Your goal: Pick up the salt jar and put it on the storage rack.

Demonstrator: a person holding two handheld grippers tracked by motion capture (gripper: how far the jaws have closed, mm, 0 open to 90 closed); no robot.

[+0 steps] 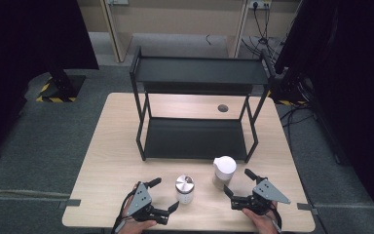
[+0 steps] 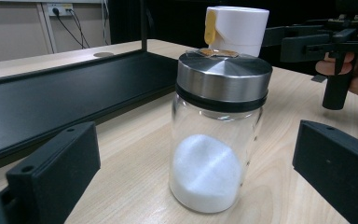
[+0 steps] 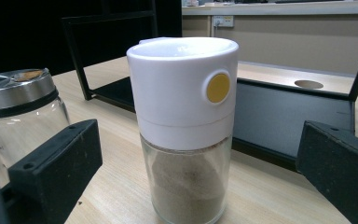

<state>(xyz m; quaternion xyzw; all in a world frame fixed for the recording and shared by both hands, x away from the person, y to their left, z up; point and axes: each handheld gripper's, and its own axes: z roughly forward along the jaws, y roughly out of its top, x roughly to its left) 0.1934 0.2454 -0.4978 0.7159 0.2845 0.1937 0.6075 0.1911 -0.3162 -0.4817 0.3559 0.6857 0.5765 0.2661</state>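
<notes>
Glass jars, steel-lidded one (image 1: pixel 184 189) and white-capped one (image 1: pixel 223 171), stand untouched at six o'clock from the black shelf (image 1: pixel 195 139); left gripper (image 1: pixel 163 197) and right gripper (image 1: pixel 237 183) jaws open, nothing lifted yet.

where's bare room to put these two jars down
Free: both shelves of the black rack, and the tabletop left of it. Crowded: the front edge, where the steel-lidded jar and white-capped jar stand between the open left tool and right tool.

Two hand-held tools: left tool (image 1: pixel 164 196), right tool (image 1: pixel 237 181). Each has black blocky jaws with small screw holes, a grey three-cornered top plate and a trailing black cable.
</notes>
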